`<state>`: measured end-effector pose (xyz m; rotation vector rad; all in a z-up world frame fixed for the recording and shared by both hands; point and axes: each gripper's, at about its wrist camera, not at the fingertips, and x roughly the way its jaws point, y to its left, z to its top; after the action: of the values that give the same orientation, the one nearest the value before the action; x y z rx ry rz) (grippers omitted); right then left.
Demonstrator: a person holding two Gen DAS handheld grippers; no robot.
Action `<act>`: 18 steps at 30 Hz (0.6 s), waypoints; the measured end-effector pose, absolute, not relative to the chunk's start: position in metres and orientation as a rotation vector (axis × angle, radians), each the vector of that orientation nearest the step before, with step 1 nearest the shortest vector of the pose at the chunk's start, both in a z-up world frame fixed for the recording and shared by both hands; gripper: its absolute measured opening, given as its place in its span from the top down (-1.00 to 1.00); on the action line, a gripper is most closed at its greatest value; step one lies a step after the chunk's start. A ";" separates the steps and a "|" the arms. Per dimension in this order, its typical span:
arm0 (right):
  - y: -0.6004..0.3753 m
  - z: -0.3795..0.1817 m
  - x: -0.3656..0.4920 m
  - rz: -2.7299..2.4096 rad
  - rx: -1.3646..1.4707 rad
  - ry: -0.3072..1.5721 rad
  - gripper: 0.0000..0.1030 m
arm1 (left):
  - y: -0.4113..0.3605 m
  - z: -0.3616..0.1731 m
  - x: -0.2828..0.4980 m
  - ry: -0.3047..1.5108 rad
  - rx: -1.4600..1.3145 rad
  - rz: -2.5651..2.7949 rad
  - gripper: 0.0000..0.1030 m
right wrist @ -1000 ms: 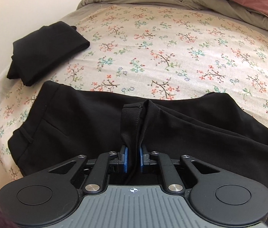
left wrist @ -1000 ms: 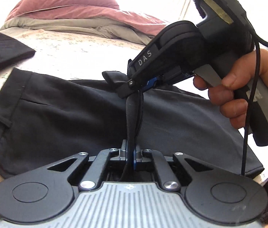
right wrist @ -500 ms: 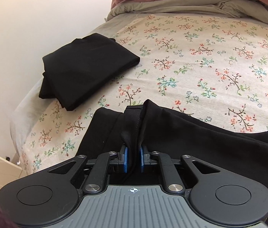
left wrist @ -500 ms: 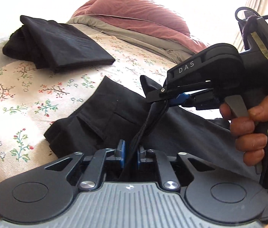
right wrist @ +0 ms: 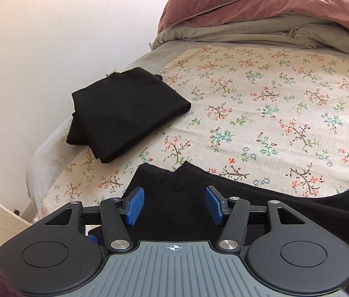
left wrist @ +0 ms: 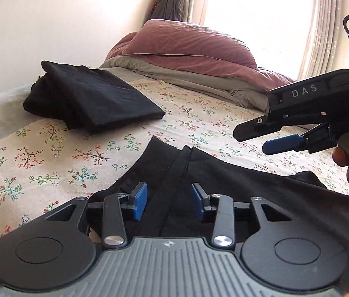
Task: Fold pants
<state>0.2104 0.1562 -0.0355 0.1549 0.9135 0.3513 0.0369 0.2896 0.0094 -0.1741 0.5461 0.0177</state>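
Black pants lie along the floral sheet's near edge; left gripper and right gripper, just opened wide, hold nothing; bare sheet beyond.

I see a bed with a floral sheet. 2 black garments lie on it: pants spread along the near edge, and a folded stack near the left side. A maroon duvet is heaped at the far end.
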 end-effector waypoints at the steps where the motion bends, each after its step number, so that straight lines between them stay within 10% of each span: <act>1: 0.152 -0.034 0.206 0.346 0.144 0.911 -0.19 | 0.287 0.009 0.039 0.547 -0.172 -0.005 -0.06; 18: 0.003 -0.025 0.091 0.204 0.038 0.922 -0.47 | 0.170 -0.011 0.044 0.620 0.037 -0.386 -0.19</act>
<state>0.0907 0.0032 -0.0250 0.0380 0.9216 0.2035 0.0438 0.1699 -0.0107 0.0366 0.6204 -0.3861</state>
